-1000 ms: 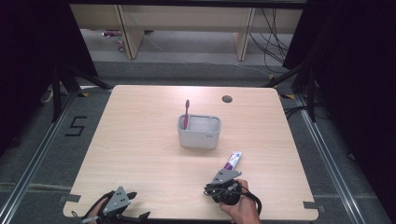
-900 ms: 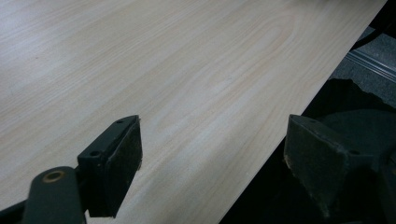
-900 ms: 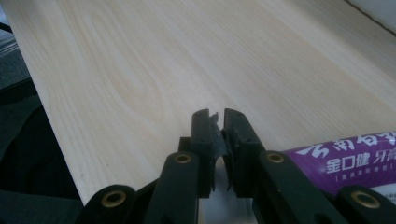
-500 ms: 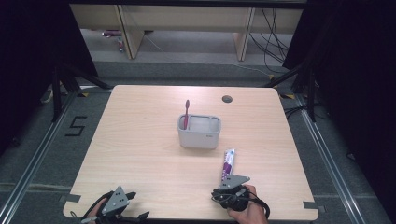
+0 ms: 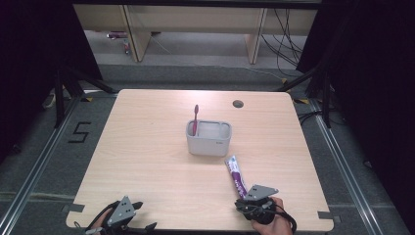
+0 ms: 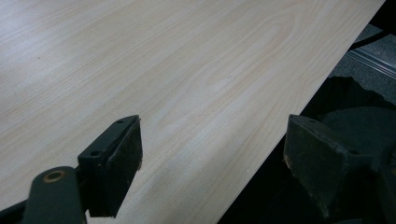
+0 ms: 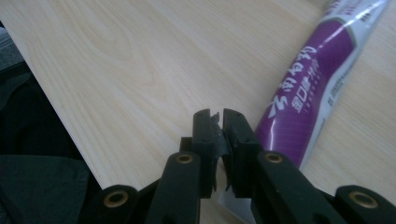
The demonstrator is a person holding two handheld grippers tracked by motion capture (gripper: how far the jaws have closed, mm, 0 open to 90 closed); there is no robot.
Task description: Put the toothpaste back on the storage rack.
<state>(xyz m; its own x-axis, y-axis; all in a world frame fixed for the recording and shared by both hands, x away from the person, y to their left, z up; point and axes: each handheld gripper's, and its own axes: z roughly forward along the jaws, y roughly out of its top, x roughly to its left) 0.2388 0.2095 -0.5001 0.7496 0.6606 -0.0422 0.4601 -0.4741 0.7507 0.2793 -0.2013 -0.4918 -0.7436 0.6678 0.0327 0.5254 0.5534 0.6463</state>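
A purple and white toothpaste tube (image 5: 235, 175) (image 7: 308, 88) lies on the wooden table (image 5: 147, 147), slanting from the grey holder toward the front edge. My right gripper (image 5: 241, 200) (image 7: 215, 114) sits at the tube's near end, its jaws shut on the thin crimped tail. Mid-table stands the grey holder (image 5: 208, 138) with a red toothbrush (image 5: 195, 117) upright in its left side. My left gripper (image 5: 143, 214) (image 6: 212, 144) rests at the front-left edge, jaws open and nothing between them, one jaw over the wood and the other past the edge.
A round cable hole (image 5: 238, 104) sits near the table's back edge. Dark floor and black stand legs (image 5: 73, 83) surround the table. Shelving (image 5: 195, 29) stands behind it. The table edge (image 6: 261, 154) runs diagonally between the left jaws.
My right gripper has moved right along the front edge, dragging the tube's tail. The tube has swung from leaning right to leaning left. The left gripper has stayed put.
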